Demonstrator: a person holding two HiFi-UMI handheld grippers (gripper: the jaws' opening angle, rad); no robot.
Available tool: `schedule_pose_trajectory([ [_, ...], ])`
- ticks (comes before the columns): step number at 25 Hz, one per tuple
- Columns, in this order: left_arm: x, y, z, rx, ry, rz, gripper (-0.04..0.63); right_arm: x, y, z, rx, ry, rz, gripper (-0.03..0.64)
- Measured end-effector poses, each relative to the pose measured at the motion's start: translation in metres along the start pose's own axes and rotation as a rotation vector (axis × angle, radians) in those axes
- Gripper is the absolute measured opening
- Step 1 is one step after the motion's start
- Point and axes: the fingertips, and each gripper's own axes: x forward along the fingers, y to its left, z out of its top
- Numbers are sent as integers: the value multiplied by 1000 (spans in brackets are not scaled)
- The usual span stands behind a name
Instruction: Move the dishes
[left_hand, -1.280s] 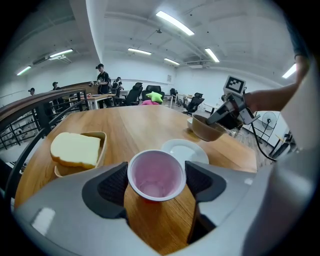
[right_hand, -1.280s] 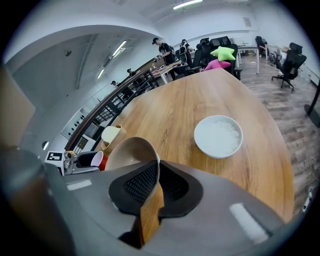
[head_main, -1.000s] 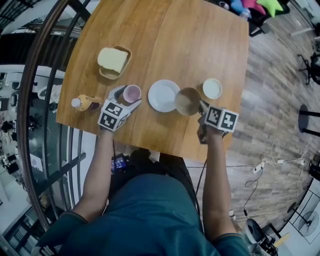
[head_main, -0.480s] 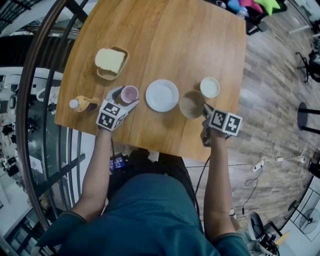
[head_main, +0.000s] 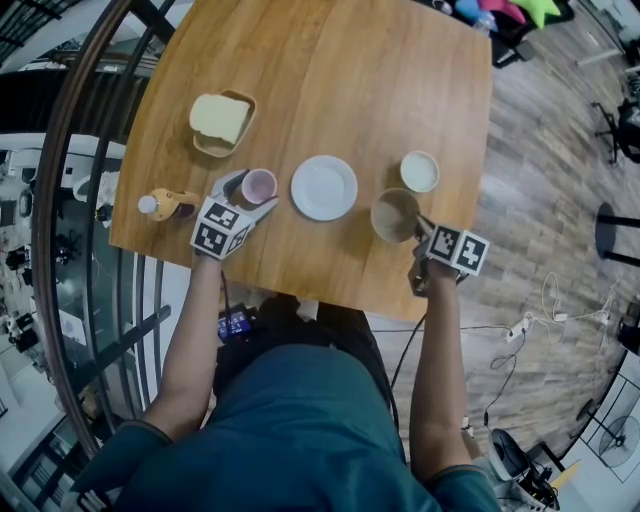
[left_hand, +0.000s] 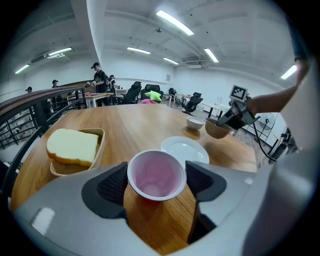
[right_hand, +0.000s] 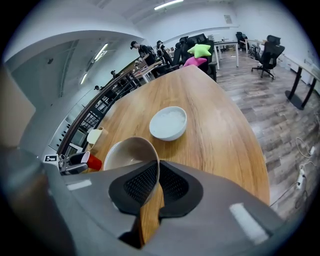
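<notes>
A pink cup (head_main: 259, 186) (left_hand: 156, 175) stands near the table's front left between the pads of my left gripper (head_main: 251, 193) (left_hand: 156, 182), which is shut on it, both pads at its rim. To its right lies an empty white plate (head_main: 324, 187) (left_hand: 186, 148). My right gripper (head_main: 416, 226) (right_hand: 155, 183) is shut on the near rim of a tan bowl (head_main: 395, 215) (right_hand: 126, 151), right of the plate and close to the table's front edge. In the left gripper view the tan bowl (left_hand: 216, 129) hangs tilted above the table.
A small white bowl (head_main: 420, 171) (right_hand: 168, 123) sits just beyond the tan bowl. A slice of bread in a tan tray (head_main: 222, 122) (left_hand: 75, 148) lies at the left, and a small bottle (head_main: 168, 205) at the front left edge. A railing (head_main: 70, 200) runs past the table's left side.
My right gripper has carried the tan bowl to the right, away from the white plate and nearer the front edge. The left gripper and the pink cup have stayed put.
</notes>
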Motion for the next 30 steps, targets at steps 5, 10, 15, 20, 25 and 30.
schedule_pose_trajectory([
  [5,-6,0,4,4,-20,-7,360,5,-15,-11,26,17,-27,26],
  [10,-7,0,7,18,-30,-17,373,10,-24,-19,46,31,-46,26],
  [15,-5,2,3,24,-21,-17,368,14,-30,-25,59,38,-58,26],
  [20,-7,4,7,24,-31,-11,368,14,-34,-28,77,42,-63,26],
  [25,-15,2,14,27,-45,-10,368,12,-36,-28,85,39,-68,28],
  [30,-29,1,27,35,-82,-4,368,12,-39,-32,93,39,-78,29],
])
